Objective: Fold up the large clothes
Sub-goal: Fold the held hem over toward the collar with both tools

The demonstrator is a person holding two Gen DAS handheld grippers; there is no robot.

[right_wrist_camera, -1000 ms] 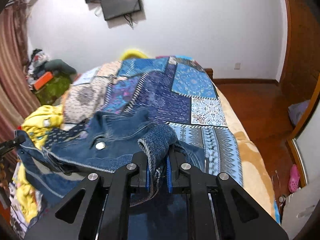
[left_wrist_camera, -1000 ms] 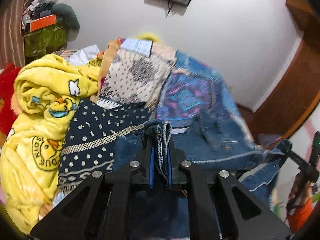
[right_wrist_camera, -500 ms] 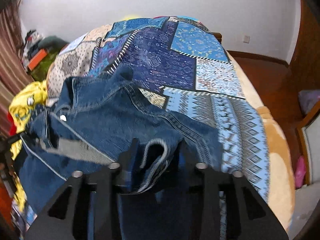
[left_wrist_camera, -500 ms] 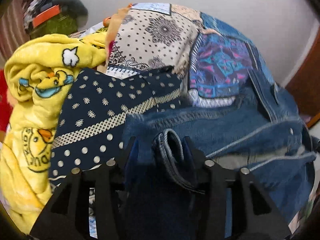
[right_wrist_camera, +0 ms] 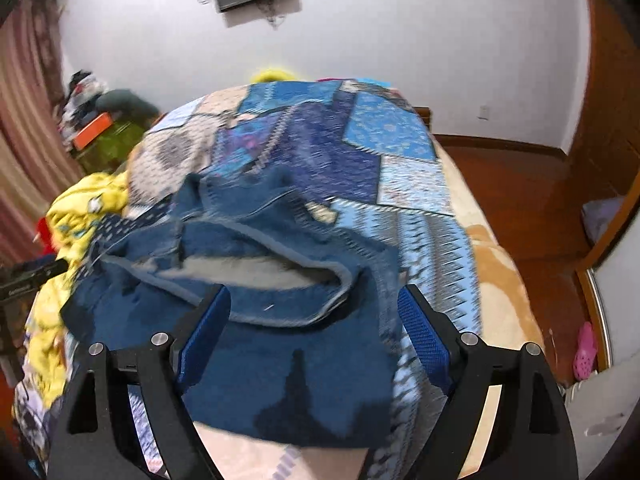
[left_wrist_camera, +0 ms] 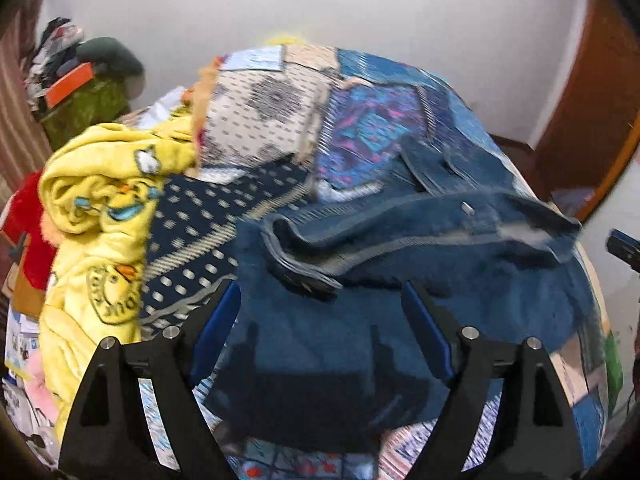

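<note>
A blue denim jacket (left_wrist_camera: 400, 248) lies crumpled on the patchwork bedspread (left_wrist_camera: 372, 128), its hem folded over toward me. My left gripper (left_wrist_camera: 320, 304) is open and empty, its blue pads spread wide just above the jacket's near edge. In the right wrist view the same jacket (right_wrist_camera: 260, 280) lies on the bedspread (right_wrist_camera: 352, 152). My right gripper (right_wrist_camera: 312, 304) is also open and empty over the jacket's near edge. The other gripper's tip shows at the right edge of the left view (left_wrist_camera: 624, 246) and the left edge of the right view (right_wrist_camera: 28, 276).
A yellow cartoon blanket (left_wrist_camera: 100, 216) and a navy dotted cloth (left_wrist_camera: 200, 232) are heaped left of the jacket. A green box with clutter (left_wrist_camera: 80, 96) stands at the back left. Wooden floor (right_wrist_camera: 520, 184) and a pink shoe (right_wrist_camera: 584, 350) lie right of the bed.
Both grippers were shut on folds of the denim jacket; both have opened and let it drop onto the bed, and have pulled back slightly.
</note>
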